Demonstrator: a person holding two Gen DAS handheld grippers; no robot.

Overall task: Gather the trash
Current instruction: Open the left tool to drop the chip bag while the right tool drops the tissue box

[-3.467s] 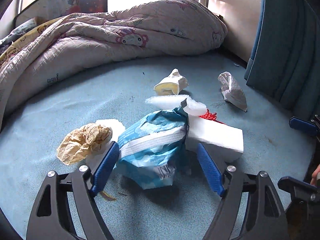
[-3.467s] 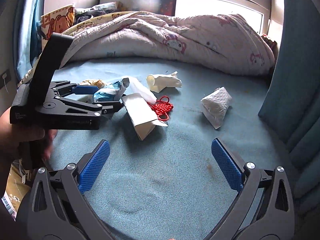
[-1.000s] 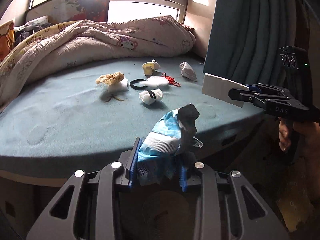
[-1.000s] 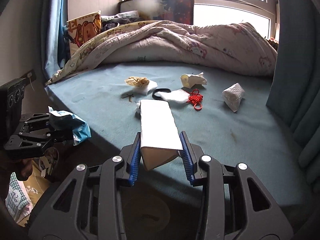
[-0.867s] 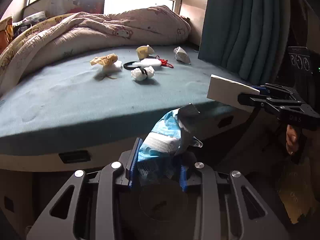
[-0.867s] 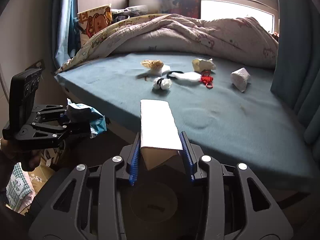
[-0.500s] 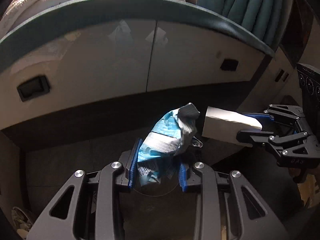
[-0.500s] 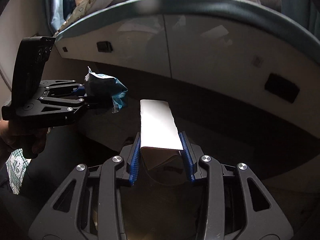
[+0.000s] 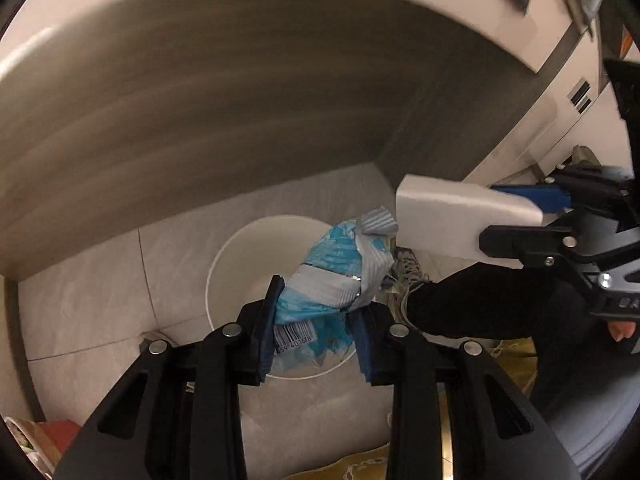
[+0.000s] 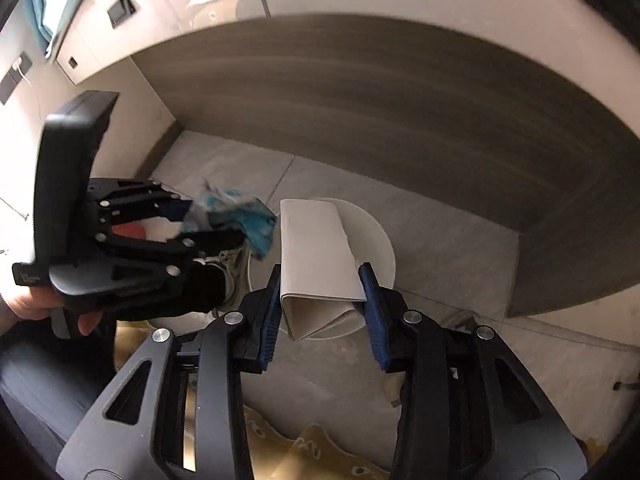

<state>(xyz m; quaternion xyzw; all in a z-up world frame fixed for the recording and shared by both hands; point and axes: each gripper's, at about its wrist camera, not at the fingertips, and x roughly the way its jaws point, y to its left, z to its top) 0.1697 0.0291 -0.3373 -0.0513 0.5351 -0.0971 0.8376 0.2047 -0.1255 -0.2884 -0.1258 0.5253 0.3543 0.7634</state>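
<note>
A: What has changed, reading left to right?

B: Half a second ago both views faced the cabinet front below the bed; now they look down at a tiled floor [image 9: 92,292] and a white bin [image 9: 240,264]. In the left-wrist view the left gripper [image 9: 316,320], lower centre, is clamped on the blue wrapper [image 9: 332,276], which hangs over the bin's open mouth. At centre right, the right gripper [image 9: 556,220] is closed on the white paper box [image 9: 452,216], whose free end points toward the bin.

A: And the other view?

B: The left gripper [image 10: 188,220] sits at centre left with the wrapper [image 10: 240,216] beside the bin [image 10: 380,248]; the right gripper [image 10: 320,312], lower centre, pinches the box [image 10: 316,256] directly over the rim. Both pieces appear ready for release, so this round of collecting is probably close to done.

A: Edges and room?

B: A dark curved panel [image 9: 240,100] fills the upper frame behind the bin. A shoe [image 9: 404,276] and dark trouser leg [image 9: 472,304] press against the bin's right side in the left-wrist view. The two loads nearly touch there, so staggered drops seem safer.
</note>
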